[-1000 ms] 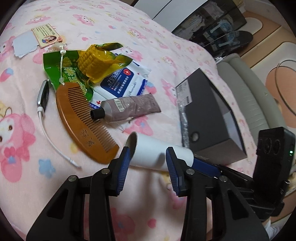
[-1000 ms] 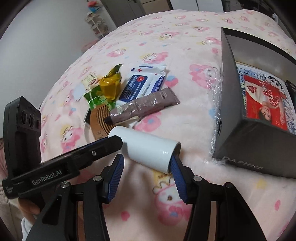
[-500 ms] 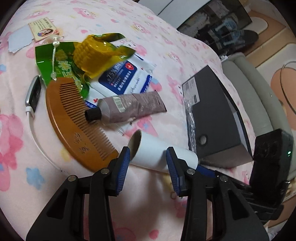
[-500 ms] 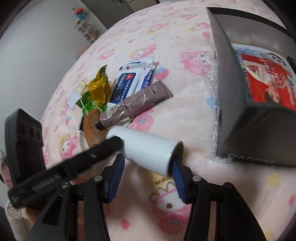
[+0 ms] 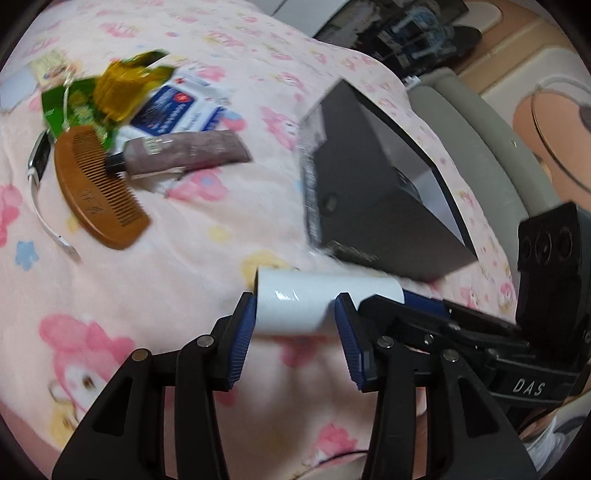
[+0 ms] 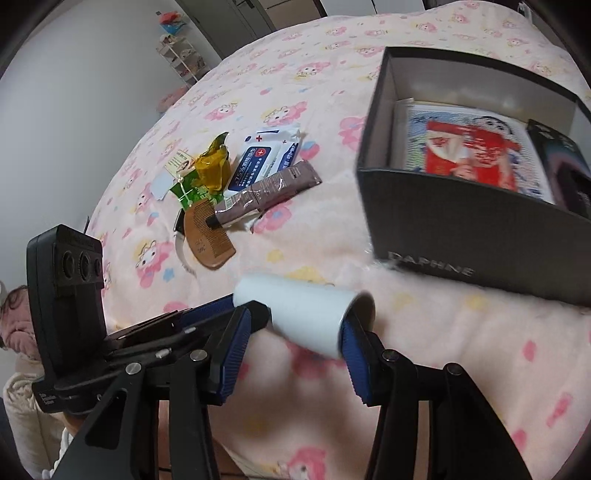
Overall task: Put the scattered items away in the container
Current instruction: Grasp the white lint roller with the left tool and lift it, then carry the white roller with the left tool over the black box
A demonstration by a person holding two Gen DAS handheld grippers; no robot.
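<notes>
- Right wrist view: box (image 6: 461,225) held a picture pack; comb (image 6: 207,236), tube (image 6: 266,192), wipes (image 6: 258,158) etc lay outside on bed (image 6: 424,350)
- Both grippers, left (image 5: 293,325) & right (image 6: 295,332), had fingers part-closed round white roll (image 6: 303,314), near box

- A pink blanket (image 6: 424,332) with cartoon rabbit faces and small flowers covers the whole bed.
- Behind the bed stands a plain white wall (image 6: 74,92).
- A small open shelf (image 6: 181,59) with little items stands beside this wall, next to a dark door (image 6: 236,18).
- On the other side, a grey padded edge (image 5: 491,147) runs along the bed.
- The floor (image 5: 554,55) there is beige and orange.
- A dark cabinet (image 5: 406,26) with glass stands near it.
</notes>
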